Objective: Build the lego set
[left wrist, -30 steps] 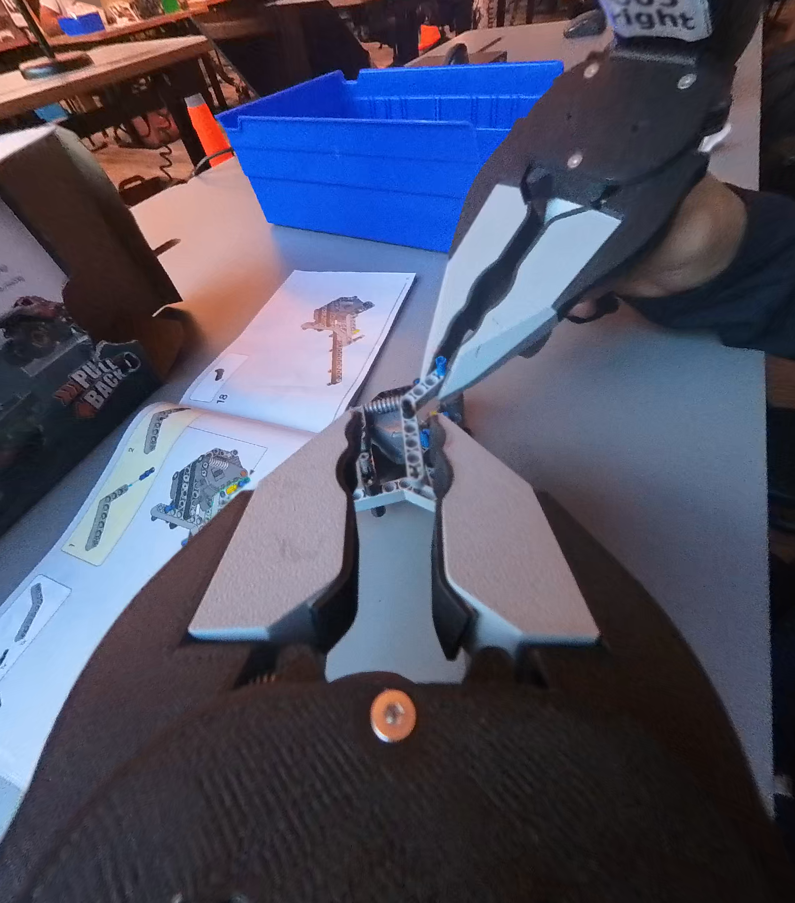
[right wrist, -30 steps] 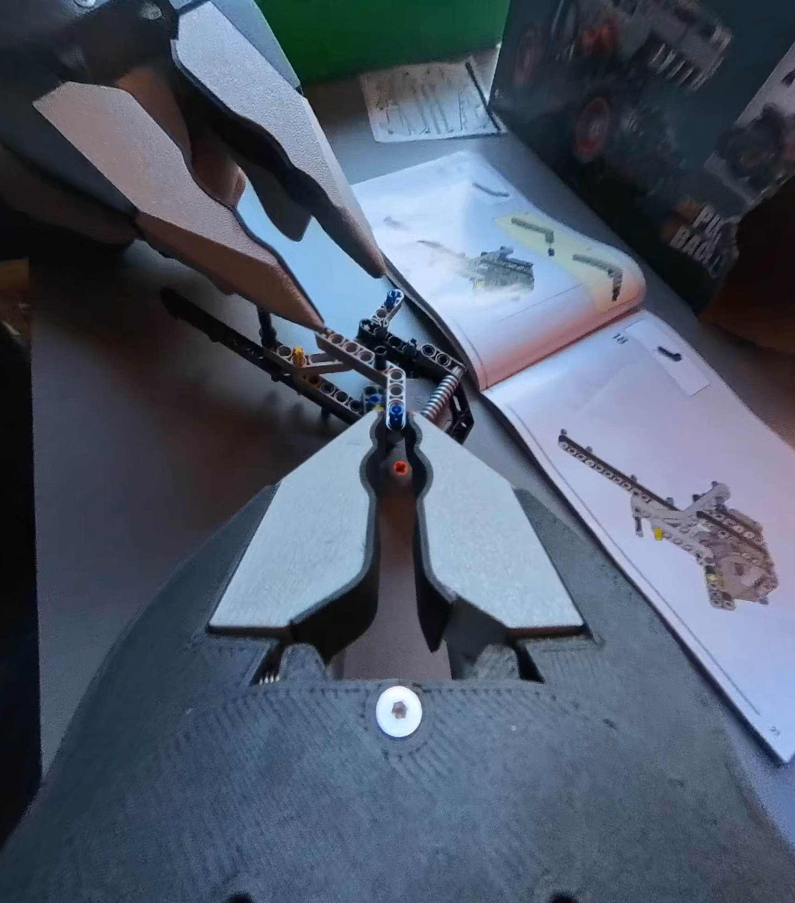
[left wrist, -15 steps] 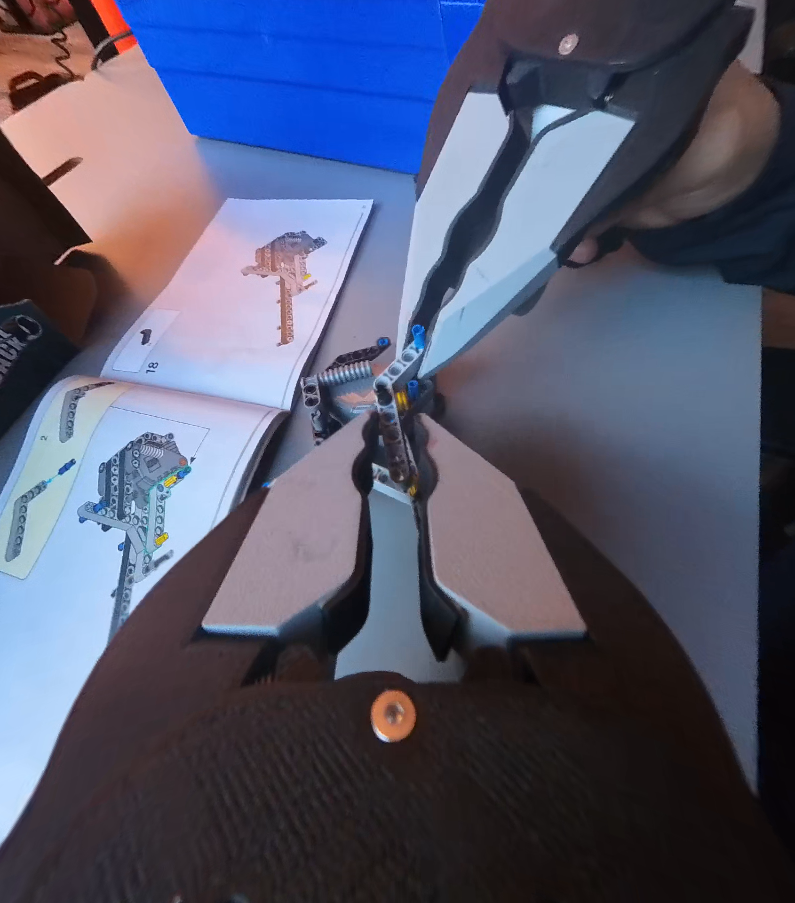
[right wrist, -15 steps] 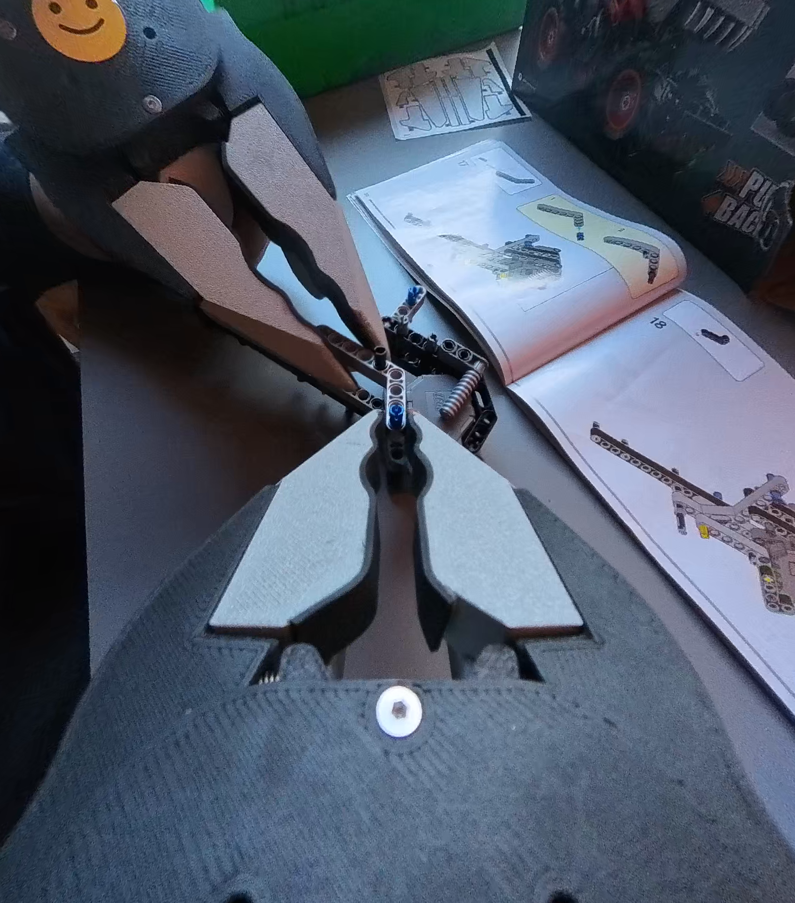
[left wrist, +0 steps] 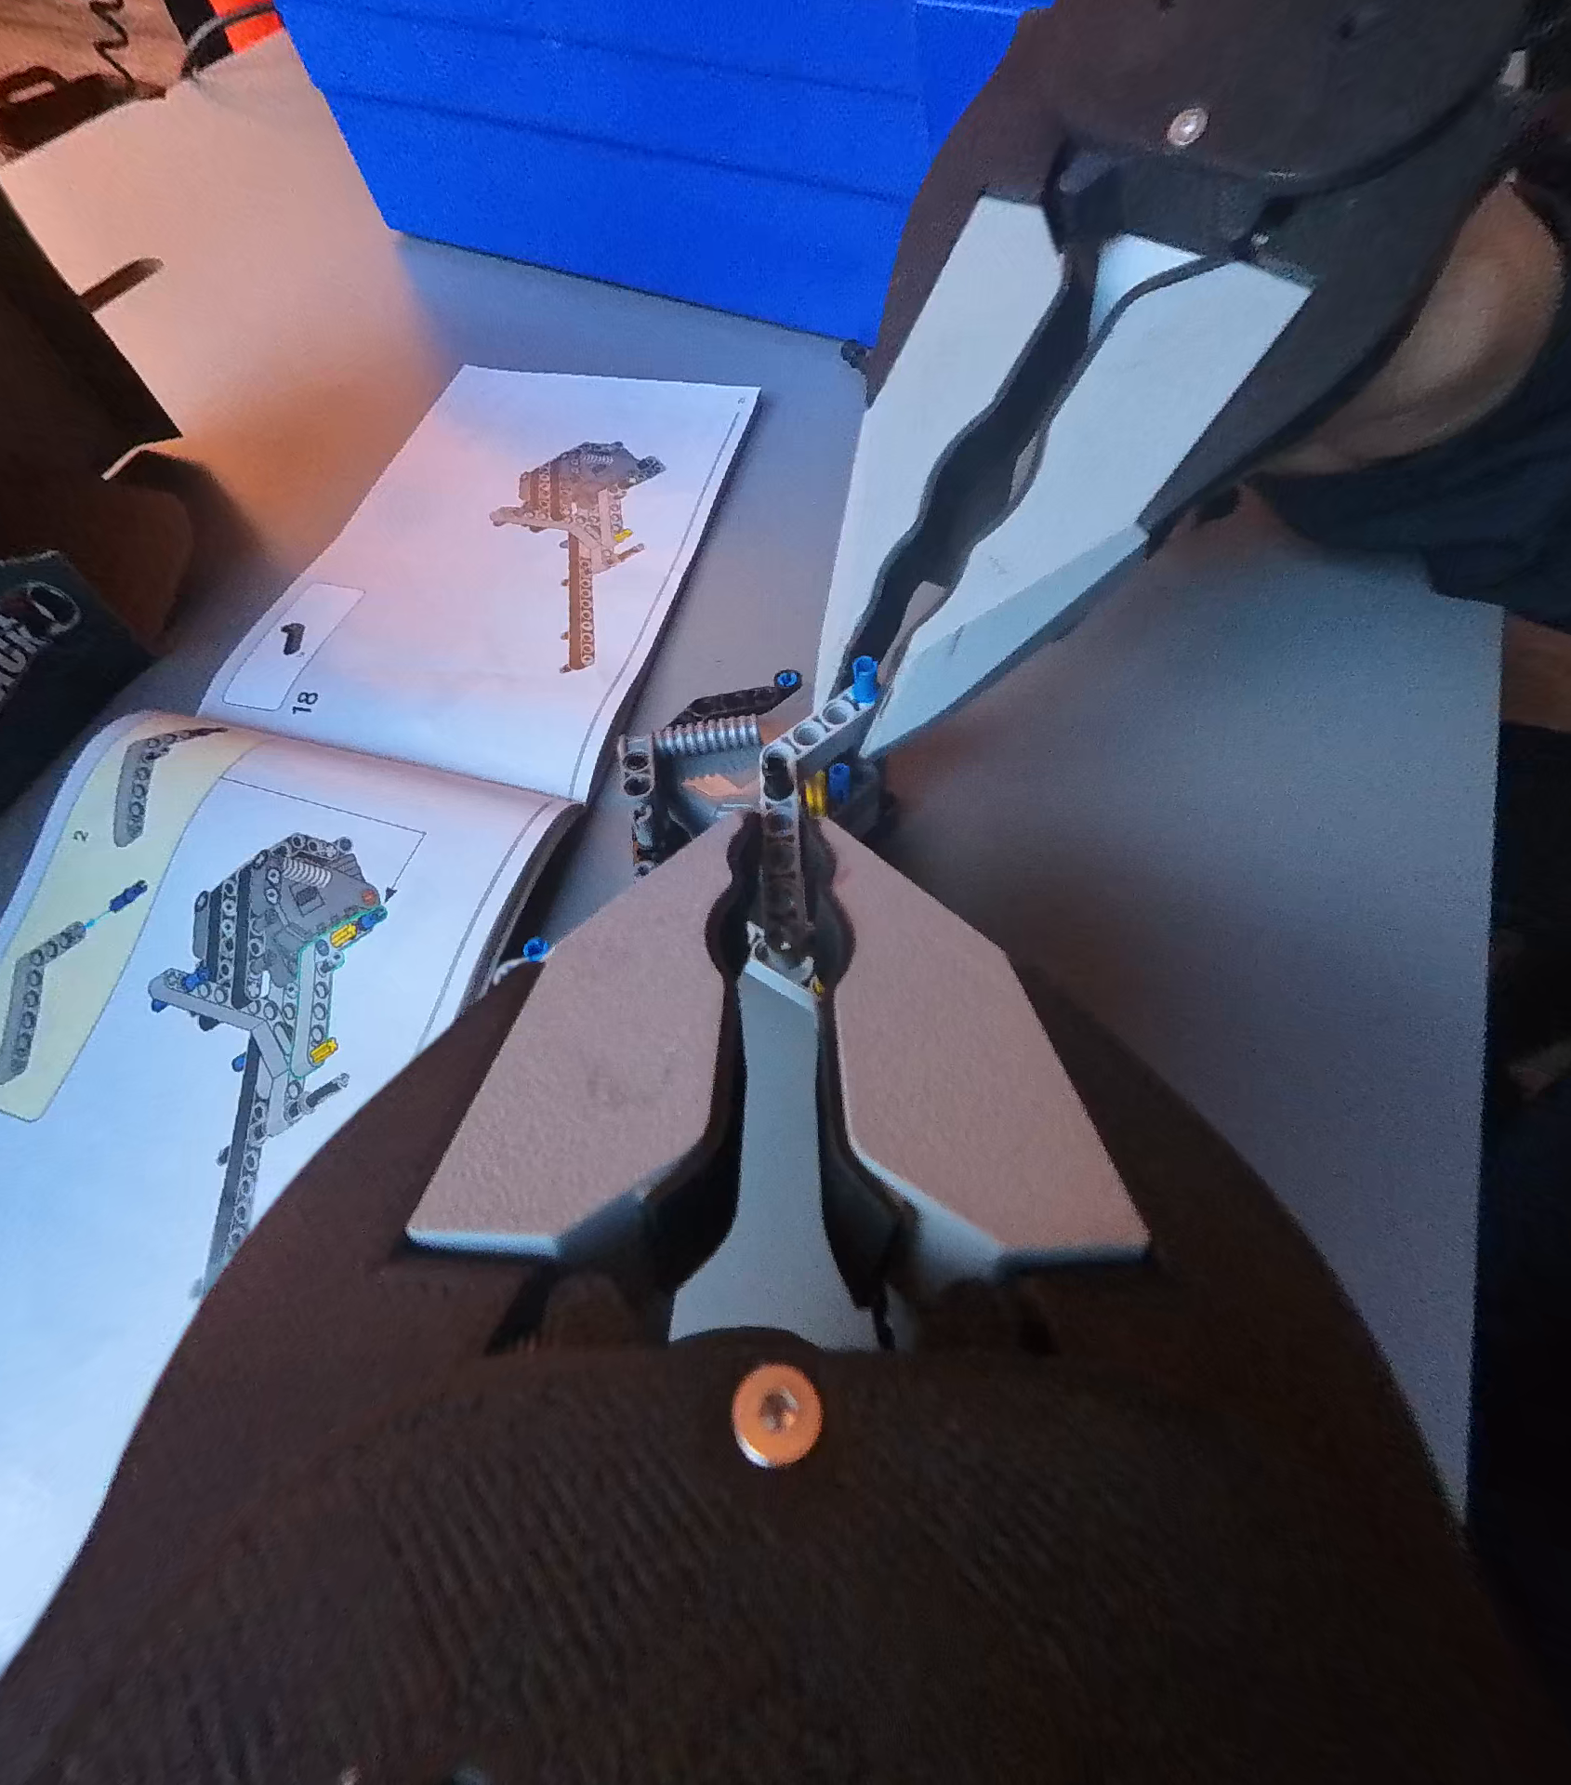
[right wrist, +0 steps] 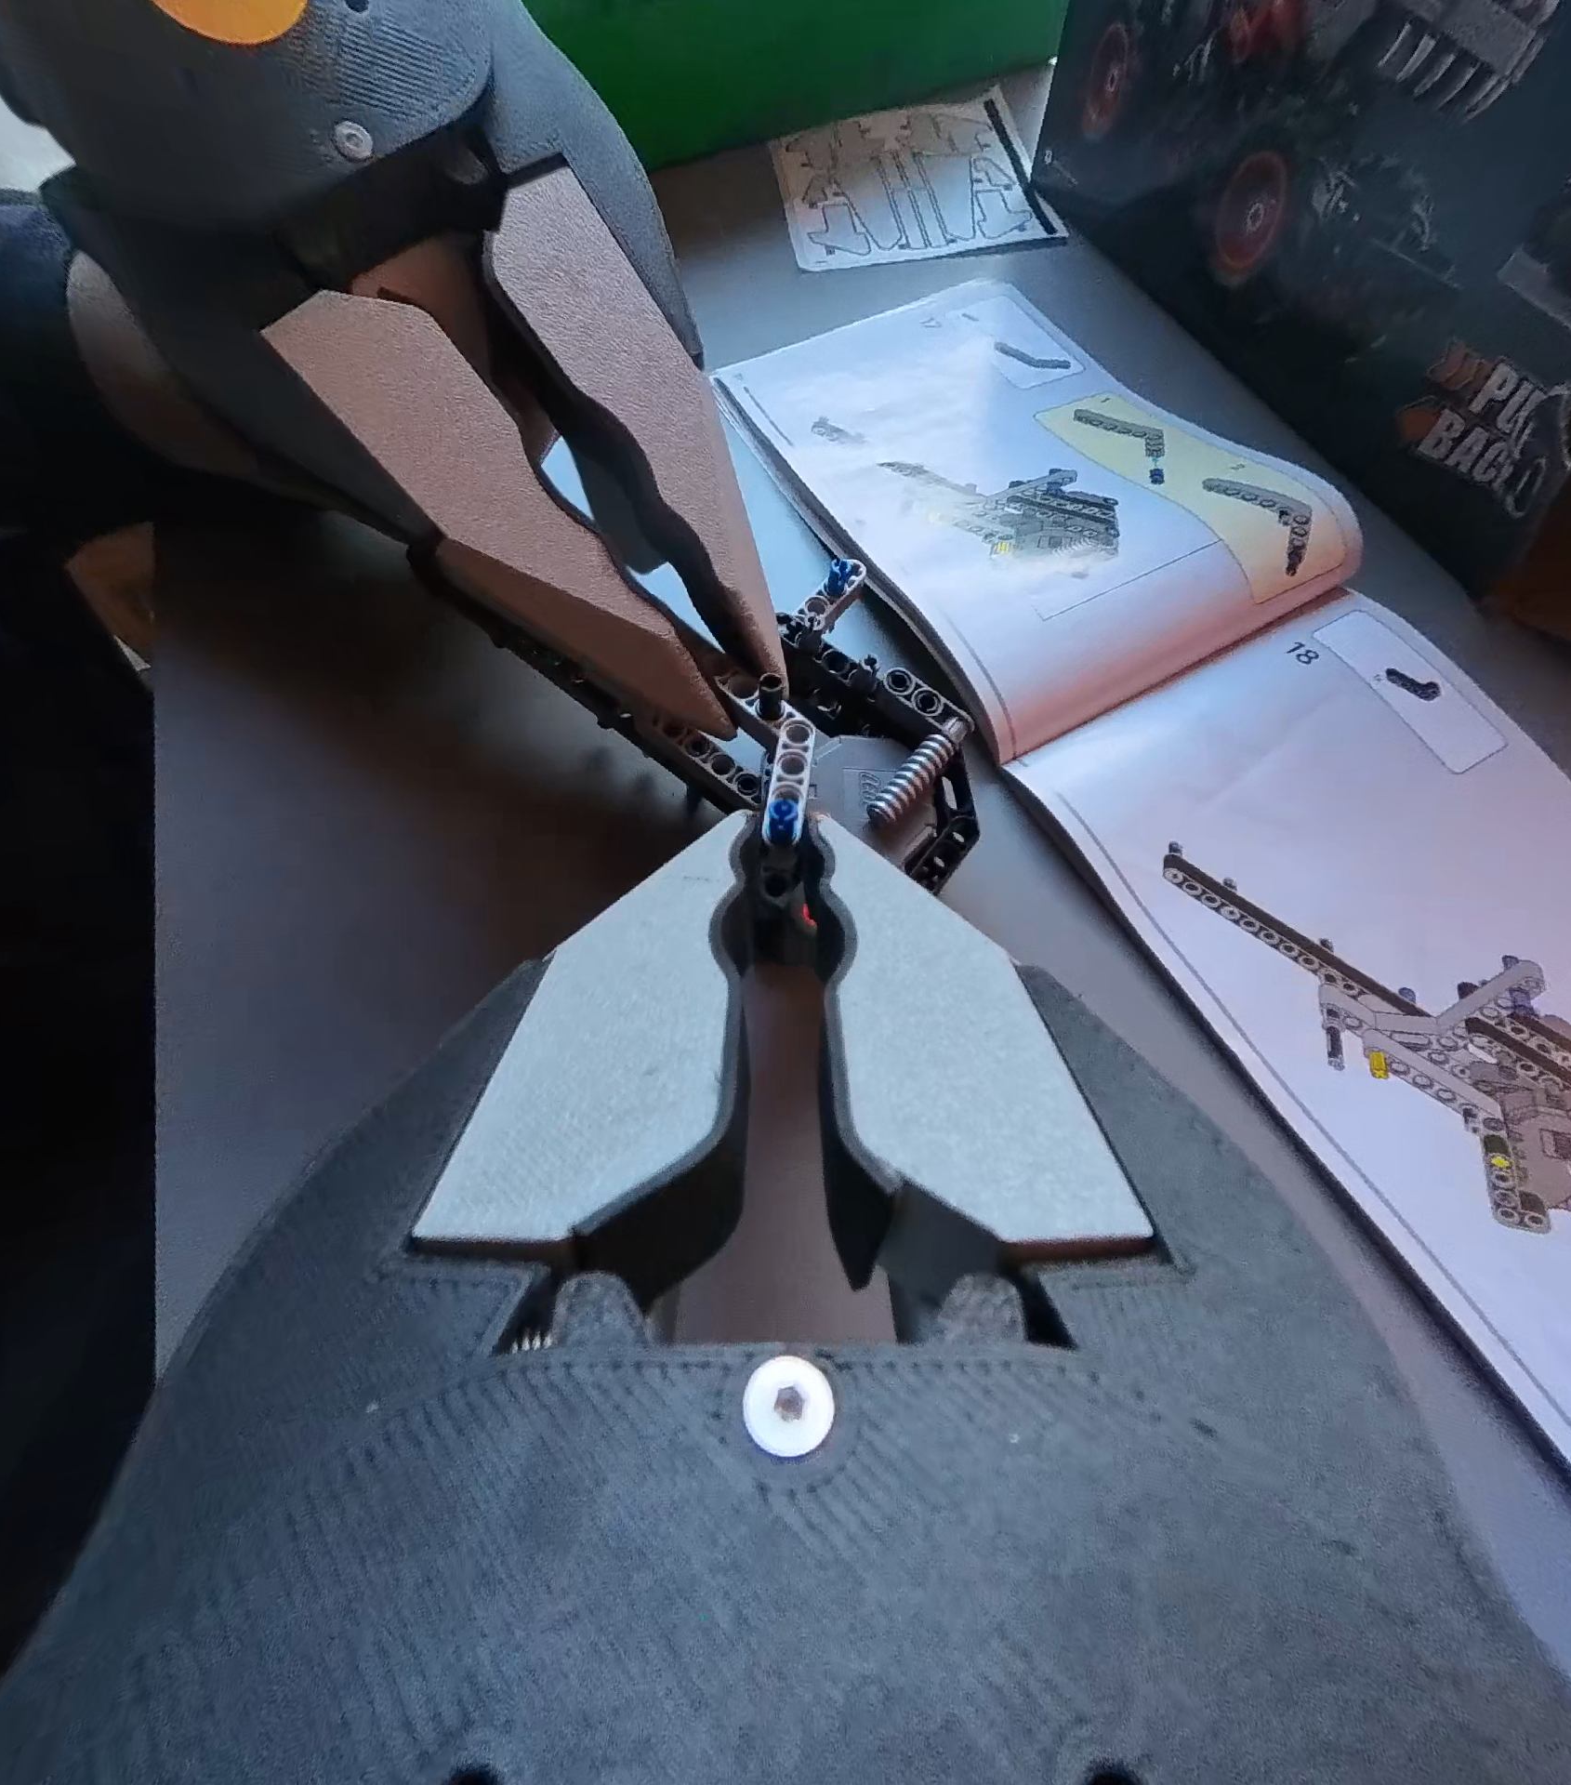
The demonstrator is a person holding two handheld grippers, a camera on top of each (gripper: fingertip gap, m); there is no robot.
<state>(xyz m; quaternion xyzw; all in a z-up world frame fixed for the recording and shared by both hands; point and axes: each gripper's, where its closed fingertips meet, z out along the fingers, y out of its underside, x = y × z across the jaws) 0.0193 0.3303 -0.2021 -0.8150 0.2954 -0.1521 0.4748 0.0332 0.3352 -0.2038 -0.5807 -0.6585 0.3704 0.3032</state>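
A grey and black Lego assembly (left wrist: 695, 773) with a metal spring sits low over the grey table, by the booklet. My left gripper (left wrist: 786, 833) is shut on one of its long beams. In the right wrist view it reaches in from the upper left (right wrist: 753, 688), clamped on that beam. My right gripper (right wrist: 786, 831) is shut on a short light-grey beam (right wrist: 793, 755) with a blue pin, pressed against the assembly (right wrist: 907, 773). In the left wrist view it comes from the upper right (left wrist: 864, 720), holding the beam (left wrist: 820, 729). The two grippers' tips almost touch.
An open instruction booklet (left wrist: 492, 580) lies beside the assembly; it also shows in the right wrist view (right wrist: 1197, 695). A blue bin (left wrist: 617, 145) stands behind it. The set's dark box (right wrist: 1342, 241), a sticker sheet (right wrist: 917, 184) and a green bin (right wrist: 811, 68) are nearby.
Both grippers came down closer to the table and booklet with the assembly. My left gripper's hold went from the wide frame end to a narrow beam. The right kept its short beam.
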